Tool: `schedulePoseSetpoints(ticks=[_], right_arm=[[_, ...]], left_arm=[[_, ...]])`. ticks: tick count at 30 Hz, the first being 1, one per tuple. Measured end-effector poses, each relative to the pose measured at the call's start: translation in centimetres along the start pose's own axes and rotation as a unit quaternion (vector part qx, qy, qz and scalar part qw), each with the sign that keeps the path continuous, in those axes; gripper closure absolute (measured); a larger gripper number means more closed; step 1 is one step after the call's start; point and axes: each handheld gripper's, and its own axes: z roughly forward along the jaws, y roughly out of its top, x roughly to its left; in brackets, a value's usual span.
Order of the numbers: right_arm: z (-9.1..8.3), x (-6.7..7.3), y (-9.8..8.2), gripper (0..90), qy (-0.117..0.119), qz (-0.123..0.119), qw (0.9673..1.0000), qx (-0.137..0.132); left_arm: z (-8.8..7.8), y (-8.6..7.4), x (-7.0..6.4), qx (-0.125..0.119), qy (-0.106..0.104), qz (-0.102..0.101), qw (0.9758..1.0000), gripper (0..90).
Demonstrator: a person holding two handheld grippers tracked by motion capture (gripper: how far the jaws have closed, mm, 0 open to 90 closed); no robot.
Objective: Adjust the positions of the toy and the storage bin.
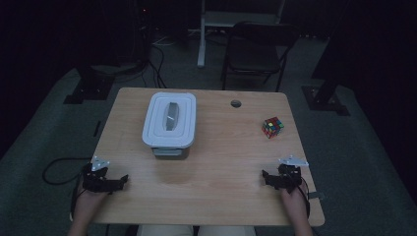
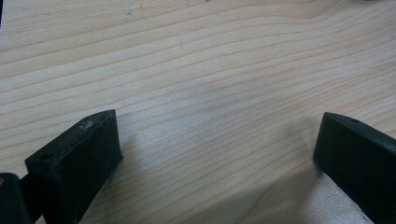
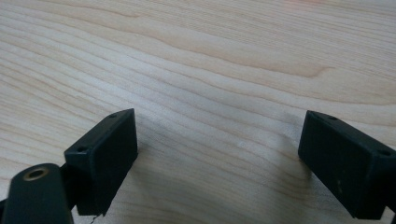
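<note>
A white lidded plastic box [image 1: 169, 123] stands on the wooden table [image 1: 216, 162] at the back left of centre. A multicoloured puzzle cube [image 1: 272, 127] lies at the back right. My left gripper [image 1: 120, 181] rests near the front left corner, held by a hand, and stands open. In the left gripper view its jaws are wide apart over bare wood, left gripper [image 2: 217, 140]. My right gripper [image 1: 267, 176] rests near the front right corner, also open. In the right gripper view the right gripper [image 3: 219, 140] has only wood grain between its jaws.
A round cable hole [image 1: 236, 103] sits in the table near the far edge. Beyond the table stand a dark folding chair [image 1: 255, 51] and stand bases on the dim floor. A black cable [image 1: 56, 169] loops off the table's left side.
</note>
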Motion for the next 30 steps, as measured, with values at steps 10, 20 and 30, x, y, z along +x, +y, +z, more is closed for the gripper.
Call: schedulePoseSetpoints(ticks=[10, 20, 30], right_arm=[[0.0, 0.0, 0.0, 11.7, 0.001, 0.0, 1.0, 0.001], [0.1, 0.7, 0.2, 11.7, 0.001, 0.006, 1.0, -0.003], [0.5, 2.4, 1.8, 11.7, 0.029, -0.008, 0.9994, -0.015]], left_arm=[[0.0, 0.0, 0.0, 0.0, -0.002, 0.003, 1.0, 1.4], [0.3, 0.7, -0.5, -0.003, -0.017, 0.004, 0.9998, 1.4], [1.2, 2.6, -0.6, -0.011, -0.027, 0.012, 0.9995, 1.4]])
